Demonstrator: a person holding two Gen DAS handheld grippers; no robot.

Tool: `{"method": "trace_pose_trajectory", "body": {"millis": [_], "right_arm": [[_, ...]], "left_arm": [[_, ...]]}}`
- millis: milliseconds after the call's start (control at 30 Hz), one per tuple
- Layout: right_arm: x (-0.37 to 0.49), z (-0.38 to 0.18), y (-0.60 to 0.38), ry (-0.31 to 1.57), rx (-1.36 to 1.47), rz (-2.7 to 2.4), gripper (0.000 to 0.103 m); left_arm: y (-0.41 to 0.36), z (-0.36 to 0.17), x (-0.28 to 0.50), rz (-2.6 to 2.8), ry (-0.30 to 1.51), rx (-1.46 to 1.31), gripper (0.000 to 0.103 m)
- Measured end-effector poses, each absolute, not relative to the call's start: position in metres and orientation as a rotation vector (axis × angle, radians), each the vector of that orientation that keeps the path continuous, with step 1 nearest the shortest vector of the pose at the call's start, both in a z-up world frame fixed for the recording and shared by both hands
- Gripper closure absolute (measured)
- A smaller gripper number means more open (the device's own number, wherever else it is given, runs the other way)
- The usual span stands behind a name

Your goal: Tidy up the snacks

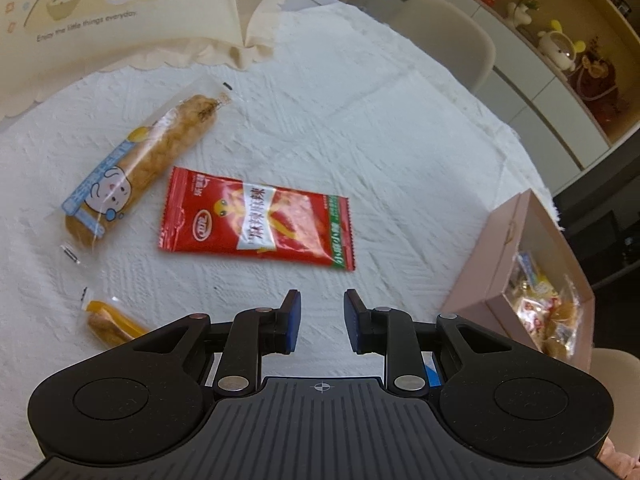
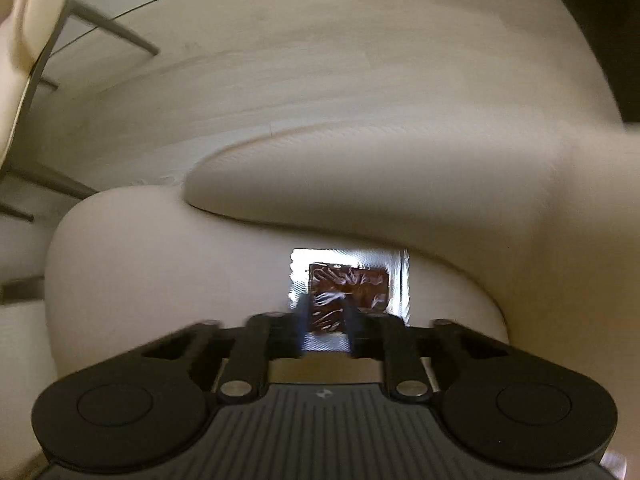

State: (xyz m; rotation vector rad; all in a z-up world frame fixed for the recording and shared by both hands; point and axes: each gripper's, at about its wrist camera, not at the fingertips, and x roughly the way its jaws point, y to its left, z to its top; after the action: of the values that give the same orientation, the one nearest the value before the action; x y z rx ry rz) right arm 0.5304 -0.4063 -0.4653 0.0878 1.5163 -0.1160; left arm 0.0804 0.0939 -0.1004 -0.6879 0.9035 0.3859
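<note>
In the left wrist view my left gripper [image 1: 322, 316] hovers open over the white tablecloth [image 1: 400, 152], with nothing between its blue pads. Just beyond it lies a red snack packet [image 1: 256, 220]. A long bread in a clear wrapper with a blue cartoon label [image 1: 140, 168] lies to the left, and a small orange-wrapped snack [image 1: 110, 324] lies nearer. A pink box [image 1: 480, 280] on the right holds several wrapped snacks [image 1: 548, 312]. In the blurred right wrist view my right gripper [image 2: 328, 312] points down, its fingers apart over a clear packet of brown snack [image 2: 368, 284] lying on a cream chair seat [image 2: 160, 260].
A cream cloth with a cartoon print [image 1: 100, 8] lies at the table's far left. Pale chairs [image 1: 444, 36] stand beyond the table, and a shelf of figurines [image 1: 560, 44] runs behind them. Under the right gripper are pale wood floor [image 2: 280, 60] and metal chair legs [image 2: 108, 24].
</note>
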Motion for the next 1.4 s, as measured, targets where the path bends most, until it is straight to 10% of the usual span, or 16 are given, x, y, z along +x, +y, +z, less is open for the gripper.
{"method": "trace_pose_trajectory", "body": {"millis": [400, 567, 733, 1133, 1267, 1400], "right_arm": [[0.448, -0.318, -0.431, 1.393, 0.179, 0.043, 0.099], [0.479, -0.353, -0.447, 1.432, 0.133, 0.025, 0.033], [0.514, -0.422, -0.445, 1.528, 0.03, -0.026, 0.033], [0.541, -0.471, -0.417, 1.634, -0.144, 0.001, 0.063], [0.538, -0.457, -0.418, 1.621, -0.111, 0.017, 0.103], [0.523, -0.428, -0.417, 1.593, -0.122, 0.068, 0.103]], "left_arm": [[0.104, -0.095, 0.078, 0.216, 0.903, -0.787, 0.076], [0.094, -0.094, 0.076, 0.239, 0.882, -0.737, 0.076], [0.088, -0.108, 0.064, 0.348, 0.879, -0.713, 0.076], [0.073, -0.13, 0.069, 0.408, 0.886, -0.764, 0.076], [0.069, -0.125, 0.07, 0.401, 0.886, -0.772, 0.076], [0.069, -0.118, 0.071, 0.375, 0.883, -0.775, 0.076]]}}
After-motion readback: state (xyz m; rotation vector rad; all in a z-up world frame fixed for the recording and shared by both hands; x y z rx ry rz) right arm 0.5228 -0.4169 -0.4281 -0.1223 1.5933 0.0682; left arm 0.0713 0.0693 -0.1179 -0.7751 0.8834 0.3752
